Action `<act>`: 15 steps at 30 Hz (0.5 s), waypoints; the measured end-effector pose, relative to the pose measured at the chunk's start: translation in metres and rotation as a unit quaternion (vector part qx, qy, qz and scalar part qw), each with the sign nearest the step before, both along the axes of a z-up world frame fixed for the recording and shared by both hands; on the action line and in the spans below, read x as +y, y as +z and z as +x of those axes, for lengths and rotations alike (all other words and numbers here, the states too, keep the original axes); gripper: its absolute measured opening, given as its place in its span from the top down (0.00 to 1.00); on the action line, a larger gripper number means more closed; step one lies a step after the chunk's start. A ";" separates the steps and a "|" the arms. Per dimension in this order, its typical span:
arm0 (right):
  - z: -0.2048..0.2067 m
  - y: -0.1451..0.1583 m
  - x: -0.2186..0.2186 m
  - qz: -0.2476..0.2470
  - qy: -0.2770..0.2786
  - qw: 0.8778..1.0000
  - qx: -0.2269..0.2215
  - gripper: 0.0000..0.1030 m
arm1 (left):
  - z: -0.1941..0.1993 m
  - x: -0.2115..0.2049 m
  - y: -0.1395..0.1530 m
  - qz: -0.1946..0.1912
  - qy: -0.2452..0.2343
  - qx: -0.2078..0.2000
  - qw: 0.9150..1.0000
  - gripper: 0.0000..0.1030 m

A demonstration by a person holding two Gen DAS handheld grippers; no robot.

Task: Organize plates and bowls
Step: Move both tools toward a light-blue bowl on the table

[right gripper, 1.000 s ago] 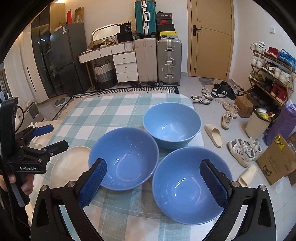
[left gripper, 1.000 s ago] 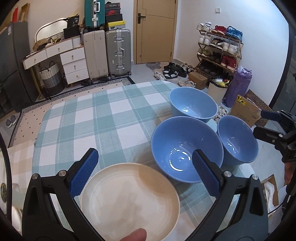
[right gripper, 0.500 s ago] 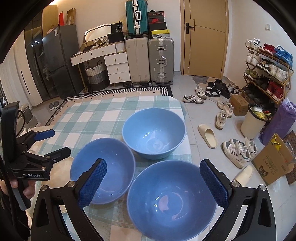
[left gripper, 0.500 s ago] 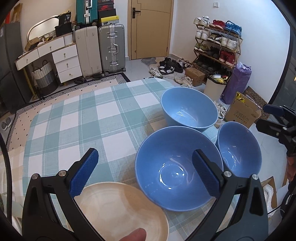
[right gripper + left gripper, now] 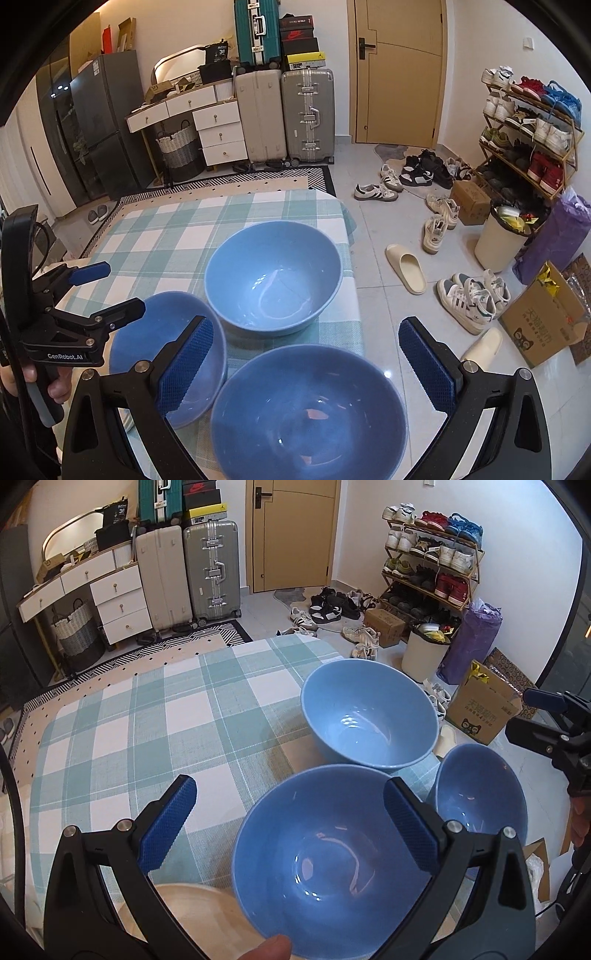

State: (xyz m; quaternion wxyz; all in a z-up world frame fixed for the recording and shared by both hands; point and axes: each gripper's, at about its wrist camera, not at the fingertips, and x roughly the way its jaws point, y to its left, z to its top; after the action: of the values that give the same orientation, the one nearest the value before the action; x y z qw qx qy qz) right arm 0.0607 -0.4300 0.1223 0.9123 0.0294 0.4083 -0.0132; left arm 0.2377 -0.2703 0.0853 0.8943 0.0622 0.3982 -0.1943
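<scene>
"GenRobot.AI" stands in white on the left gripper (image 5: 90,291) body, lower left of the right wrist view. A dark box (image 5: 221,51) at upper centre bears "36".

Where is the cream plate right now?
The cream plate shows only in the left wrist view, at the bottom edge under the left tool, beside the nearest blue bowl on its left.

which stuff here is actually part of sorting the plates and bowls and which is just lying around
Part of the job:
- near blue bowl, between the open left gripper fingers
- far blue bowl
- right blue bowl, under the open right gripper
- cream plate

Just lying about:
- suitcases
- shoe rack
- loose shoes
- cardboard box
- bin
</scene>
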 end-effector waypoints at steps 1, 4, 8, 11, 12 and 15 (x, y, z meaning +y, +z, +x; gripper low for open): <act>0.003 -0.002 -0.002 0.001 0.000 1.000 0.002 0.01 | 0.004 -0.003 -0.001 0.002 0.001 0.001 1.000 0.02; 0.012 -0.006 -0.008 0.006 0.002 1.000 0.007 0.01 | 0.012 -0.008 -0.004 0.003 0.002 0.006 1.000 0.02; 0.025 -0.016 -0.013 0.009 0.003 1.000 0.016 0.01 | 0.025 -0.014 -0.011 0.006 0.005 0.012 1.000 0.02; 0.035 -0.025 -0.017 0.011 0.002 1.000 0.023 0.01 | 0.033 -0.018 -0.016 0.010 0.005 0.016 1.000 0.02; 0.038 -0.028 -0.019 0.014 0.005 1.000 0.025 0.01 | 0.037 -0.019 -0.018 0.009 0.006 0.018 1.000 0.02; 0.045 -0.035 -0.023 0.017 0.004 0.999 0.031 0.01 | 0.046 -0.023 -0.024 0.009 0.007 0.025 1.000 0.02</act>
State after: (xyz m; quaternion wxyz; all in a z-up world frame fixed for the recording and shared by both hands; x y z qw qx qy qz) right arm 0.1062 -0.4533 0.0871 0.8984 0.0425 0.4370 -0.0035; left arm 0.2840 -0.2938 0.0614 0.8849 0.0628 0.4224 -0.1860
